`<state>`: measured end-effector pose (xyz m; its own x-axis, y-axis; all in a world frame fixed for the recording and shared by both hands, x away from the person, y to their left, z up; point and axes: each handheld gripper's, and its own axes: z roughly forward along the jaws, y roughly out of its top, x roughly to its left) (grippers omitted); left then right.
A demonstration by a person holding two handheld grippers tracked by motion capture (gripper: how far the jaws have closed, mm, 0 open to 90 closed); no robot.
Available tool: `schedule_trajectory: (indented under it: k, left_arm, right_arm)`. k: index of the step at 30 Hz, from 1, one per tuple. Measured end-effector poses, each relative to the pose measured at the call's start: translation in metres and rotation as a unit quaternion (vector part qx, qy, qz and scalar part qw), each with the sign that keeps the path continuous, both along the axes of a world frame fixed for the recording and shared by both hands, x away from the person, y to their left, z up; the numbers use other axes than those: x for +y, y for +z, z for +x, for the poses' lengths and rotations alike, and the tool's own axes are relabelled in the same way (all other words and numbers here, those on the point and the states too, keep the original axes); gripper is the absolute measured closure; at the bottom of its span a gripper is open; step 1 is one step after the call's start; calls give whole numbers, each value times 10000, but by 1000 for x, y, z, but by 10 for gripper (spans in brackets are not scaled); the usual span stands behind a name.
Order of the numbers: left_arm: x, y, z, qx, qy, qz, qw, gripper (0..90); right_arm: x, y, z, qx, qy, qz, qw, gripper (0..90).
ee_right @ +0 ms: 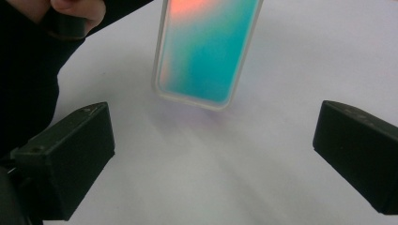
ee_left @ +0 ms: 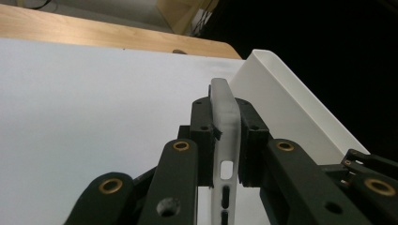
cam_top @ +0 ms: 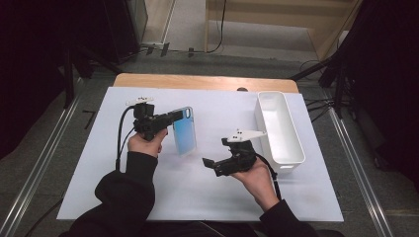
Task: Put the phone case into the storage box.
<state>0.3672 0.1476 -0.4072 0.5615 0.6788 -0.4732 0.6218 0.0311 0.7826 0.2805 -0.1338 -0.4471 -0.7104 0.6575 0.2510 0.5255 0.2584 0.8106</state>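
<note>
White sheet (cam_top: 148, 192) over wooden table (cam_top: 197, 81), grey floor around. Beside white bin (cam_top: 279, 126): left gripper (cam_top: 173, 117) clamped on phone case (cam_top: 184, 131), right gripper (cam_top: 210, 164) spread wide, nothing between.

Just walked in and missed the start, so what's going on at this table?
A person works with a gripper in each hand. The left gripper is shut on a blue phone case, holding it by one edge above the white table. The right gripper hangs nearby, jaws open and empty, facing the case. A white bin stands to the right.
</note>
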Motion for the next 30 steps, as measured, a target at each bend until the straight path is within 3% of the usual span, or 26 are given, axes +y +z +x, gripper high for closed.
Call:
schedule_trajectory:
  k: [7, 17, 24, 30]
  left_arm:
    - [4, 0, -6, -310, 62, -41, 9995, 790]
    - [0, 0, -17, -761, 114, 7, 9970, 791]
    - [-11, -4, -27, -937, 205, 106, 9953, 791]
    - [-17, -3, -32, -957, 226, 89, 9951, 791]
  right_arm:
    - [-5, -1, -7, -33, 67, 82, 9999, 0]
    - [-9, -7, -17, -116, 31, -8, 9999, 0]
    - [-9, -9, -16, -147, -77, -76, 9998, 0]
    - [-9, -4, -16, -206, -296, -77, 9993, 0]
